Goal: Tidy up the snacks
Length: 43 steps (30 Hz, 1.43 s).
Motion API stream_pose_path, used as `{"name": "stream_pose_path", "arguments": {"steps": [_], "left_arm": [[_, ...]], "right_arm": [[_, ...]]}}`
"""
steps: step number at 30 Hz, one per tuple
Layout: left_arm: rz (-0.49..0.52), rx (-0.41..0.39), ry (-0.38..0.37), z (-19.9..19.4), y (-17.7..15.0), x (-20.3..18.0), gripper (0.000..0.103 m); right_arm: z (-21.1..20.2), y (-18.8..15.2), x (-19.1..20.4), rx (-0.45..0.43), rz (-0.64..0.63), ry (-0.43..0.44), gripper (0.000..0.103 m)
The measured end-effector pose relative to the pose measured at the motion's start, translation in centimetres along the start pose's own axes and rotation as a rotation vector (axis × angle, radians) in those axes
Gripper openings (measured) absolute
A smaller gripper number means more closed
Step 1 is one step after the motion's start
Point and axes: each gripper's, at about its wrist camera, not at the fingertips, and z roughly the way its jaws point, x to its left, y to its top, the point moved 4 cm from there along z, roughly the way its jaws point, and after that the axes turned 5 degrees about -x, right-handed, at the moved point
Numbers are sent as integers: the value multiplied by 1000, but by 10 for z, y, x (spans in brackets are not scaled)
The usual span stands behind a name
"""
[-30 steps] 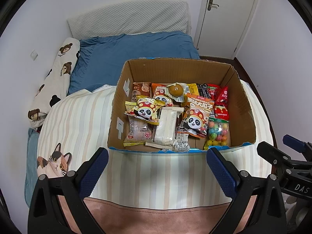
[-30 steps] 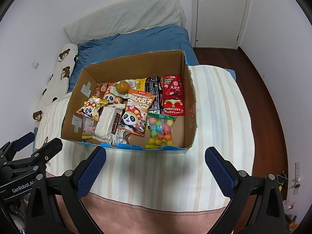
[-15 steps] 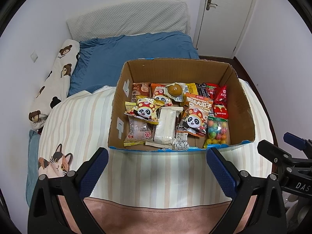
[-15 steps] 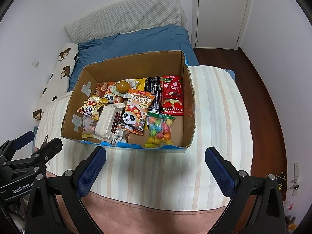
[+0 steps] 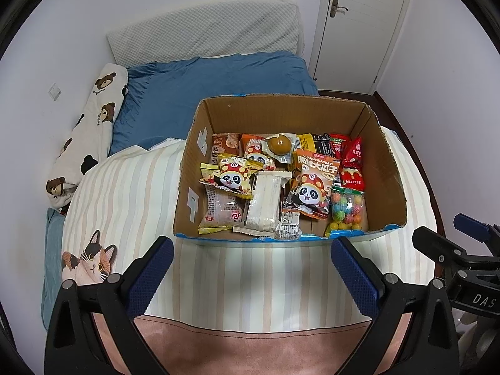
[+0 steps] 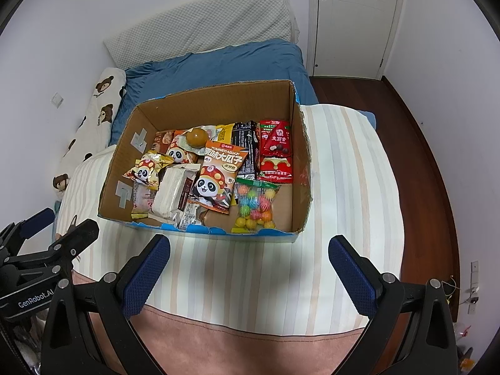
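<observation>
I hold my left claw (image 5: 251,268) and right claw (image 6: 248,265) spread wide and empty. Both hover just near of the cardboard snack box (image 5: 386,168) on the bed (image 5: 125,193).

Pink packet (image 5: 223,211) half under panda bag (image 5: 231,176); its print illegible.

A home bedroom, a bed (image 5: 218,100) with blue sheet filled the far side, a bear-print pillow (image 5: 90,131) lay left, a white door (image 5: 359,25) stood far right.

Each tool (image 5: 251,268) (image 6: 248,267) is black, with silver screws and blue textured pads (image 5: 150,276); white lettering marks the sides.
</observation>
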Motion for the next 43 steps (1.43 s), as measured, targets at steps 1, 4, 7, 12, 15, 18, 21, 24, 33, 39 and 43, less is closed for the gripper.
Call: {"name": "stream_pose_path", "arguments": {"steps": [1,4,7,12,15,18,21,24,33,39,43], "left_arm": [[-1,-2,1,-1,0,0,103],[-3,-3,1,-3,0,1,103],[-3,-2,0,-3,0,1,103],[-10,-3,-4,-6,-1,1,103],[-10,-6,-5,-8,-1,1,103],[-10,-11,-5,-10,-1,1,103],[-10,-16,-5,-12,0,1,103],[-11,-20,-5,-15,1,0,103],[-6,-32,-10,-23,0,-2,103],[0,-57,0,-31,0,-2,103],[-3,-68,-4,-37,0,-2,103]], "right_arm": [[0,0,-1,-1,2,0,103],[-2,0,-1,-1,1,1,103],[-3,0,-1,-2,0,1,103],[-7,-1,-1,-4,-5,2,103],[-9,0,0,-5,-10,4,103],[-11,1,1,-8,-13,6,103],[-14,1,2,-12,-14,8,103],[-17,1,3,-16,-17,11,103],[-24,0,2,-28,-14,17,103],[-31,-2,2,-38,-13,19,103],[-36,-4,3,-46,-14,21,103]]}}
